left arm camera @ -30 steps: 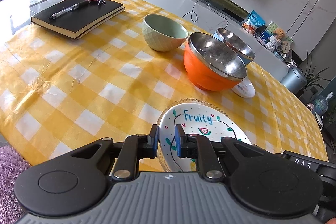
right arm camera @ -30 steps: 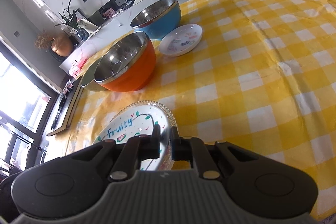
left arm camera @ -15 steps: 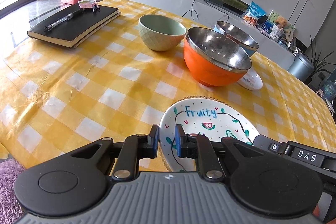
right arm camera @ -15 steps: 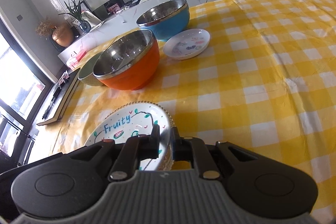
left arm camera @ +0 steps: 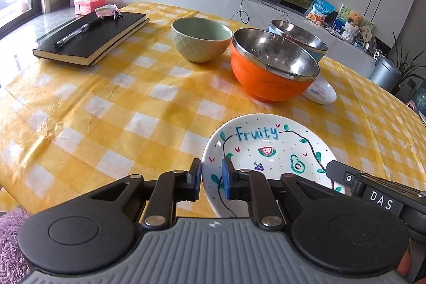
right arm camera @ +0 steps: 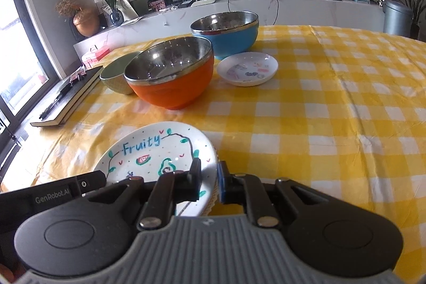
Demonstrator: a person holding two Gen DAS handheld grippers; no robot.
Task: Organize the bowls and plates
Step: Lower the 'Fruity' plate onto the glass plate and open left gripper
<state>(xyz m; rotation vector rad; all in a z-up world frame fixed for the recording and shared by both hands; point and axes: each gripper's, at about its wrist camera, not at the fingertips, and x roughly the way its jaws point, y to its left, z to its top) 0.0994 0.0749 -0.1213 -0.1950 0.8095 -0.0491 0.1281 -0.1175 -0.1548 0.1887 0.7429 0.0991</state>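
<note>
From the left wrist view, the left gripper (left arm camera: 211, 178) is closed on the near left rim of the white round ceramic plate painted with "Fruity" and fruit drawings (left arm camera: 269, 151): one blue-padded finger sits outside the rim, the other inside over the plate's face. The right gripper (left arm camera: 343, 178) reaches in from the right, its black tip at the plate's near right edge. Ahead of the fingers and slightly right, an orange bowl with a shiny steel lining (left arm camera: 271, 68) stands on the yellow-and-white checked surface (left arm camera: 111, 108). Behind it is a blue steel-lined bowl (left arm camera: 300, 37), and a small white saucer (left arm camera: 320, 93) peeks out just right of the orange bowl. A pale green ceramic bowl (left arm camera: 201, 40) stands ahead, just left of the orange one. Far left of the fingers lies a black notebook (left arm camera: 90, 40) with a pen (left arm camera: 77, 32) on it.

From the right wrist view, the right gripper (right arm camera: 207, 181) holds the same plate (right arm camera: 151, 151) at its near right rim, fingers on either side of the edge; they stand nearly together, and whether the pads press firmly cannot be told. A second, beaded rim shows just under the plate's edge by the fingers. The left gripper's body (right arm camera: 53, 189) lies at the plate's left side. Ahead and left stand the orange bowl (right arm camera: 173, 81) and green bowl (right arm camera: 117, 76); the blue bowl (right arm camera: 226, 32) and saucer (right arm camera: 247, 68) are straight ahead.
</note>
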